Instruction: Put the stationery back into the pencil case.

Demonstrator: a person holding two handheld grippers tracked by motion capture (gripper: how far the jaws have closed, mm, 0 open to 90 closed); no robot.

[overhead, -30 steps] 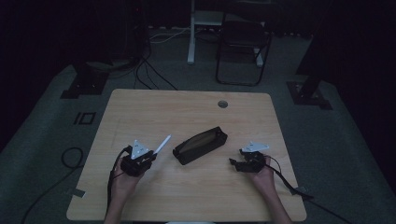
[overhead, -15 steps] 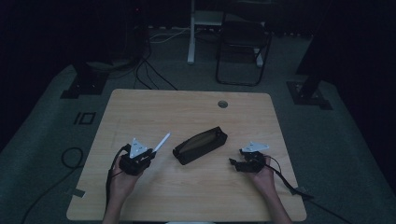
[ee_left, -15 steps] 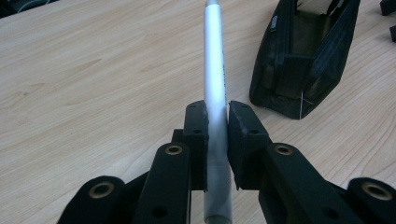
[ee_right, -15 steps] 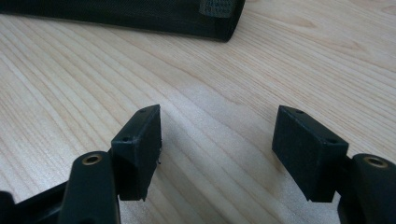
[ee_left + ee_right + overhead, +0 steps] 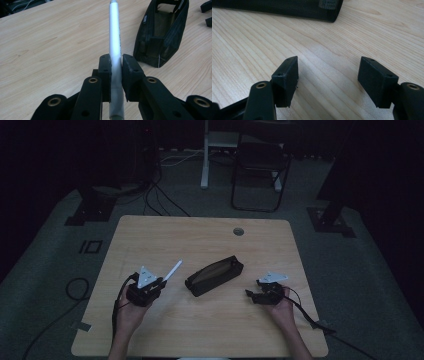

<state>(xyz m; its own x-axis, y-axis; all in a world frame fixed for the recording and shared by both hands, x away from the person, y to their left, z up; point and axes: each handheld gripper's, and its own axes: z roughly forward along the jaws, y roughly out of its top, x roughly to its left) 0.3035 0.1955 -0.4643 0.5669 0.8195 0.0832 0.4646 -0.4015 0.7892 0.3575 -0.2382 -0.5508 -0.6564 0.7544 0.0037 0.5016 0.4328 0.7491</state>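
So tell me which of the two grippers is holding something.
The left gripper: its jaws are clamped on a silver pen that points toward the open black pouch. The right gripper has its jaws spread wide over bare table, with nothing between them.

Dim room – light wood table (image 5: pixel 150 235) with a cable grommet hole (image 5: pixel 238 231), grey carpet floor (image 5: pixel 45 285), black folding chair (image 5: pixel 260 165) behind, cables (image 5: pixel 160 200) trailing, dark stand bases (image 5: pixel 90 212) either side.

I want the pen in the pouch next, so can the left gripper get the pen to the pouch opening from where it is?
Probably yes. The left gripper is clamped on the pen, the black pouch lies unzipped just beside it, and only bare table lies between them.
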